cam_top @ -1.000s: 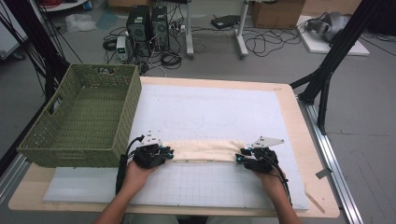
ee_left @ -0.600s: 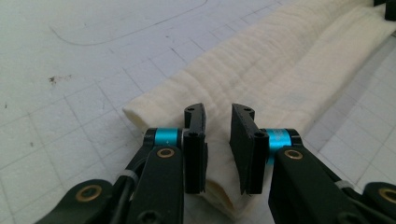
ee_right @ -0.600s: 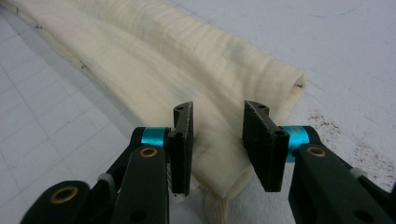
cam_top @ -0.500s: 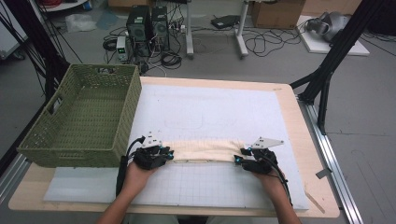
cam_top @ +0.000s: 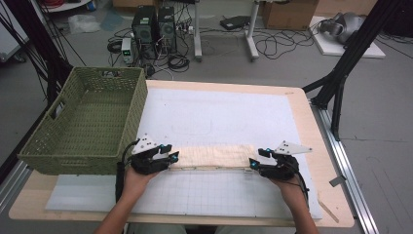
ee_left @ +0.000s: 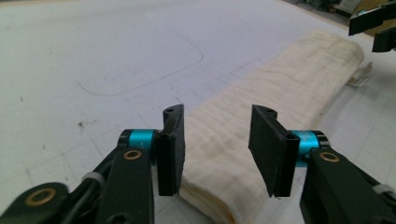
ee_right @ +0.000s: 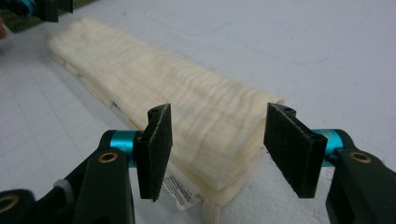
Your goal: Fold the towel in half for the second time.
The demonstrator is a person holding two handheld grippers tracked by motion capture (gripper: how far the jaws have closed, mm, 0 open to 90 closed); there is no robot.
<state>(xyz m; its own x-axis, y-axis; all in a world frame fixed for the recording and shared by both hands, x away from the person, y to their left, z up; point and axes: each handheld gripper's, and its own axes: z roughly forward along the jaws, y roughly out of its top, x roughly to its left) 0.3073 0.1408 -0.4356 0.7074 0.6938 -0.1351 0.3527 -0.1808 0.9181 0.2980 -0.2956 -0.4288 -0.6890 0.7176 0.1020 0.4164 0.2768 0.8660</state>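
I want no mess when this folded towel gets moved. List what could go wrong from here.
1. Both the left gripper and right gripper have just been opening; the folded towel lies between the pads ungripped, so lifting now would likely leave it behind.
2. Its layers sit loose at the right end; a shallow pinch may catch only the top layers and unfold it.
3. The green basket stands close beside the left gripper and could be bumped.

Lab / test workspace.
Desktop PCs + loose cables on grey floor, black rig frame, gridded mat.
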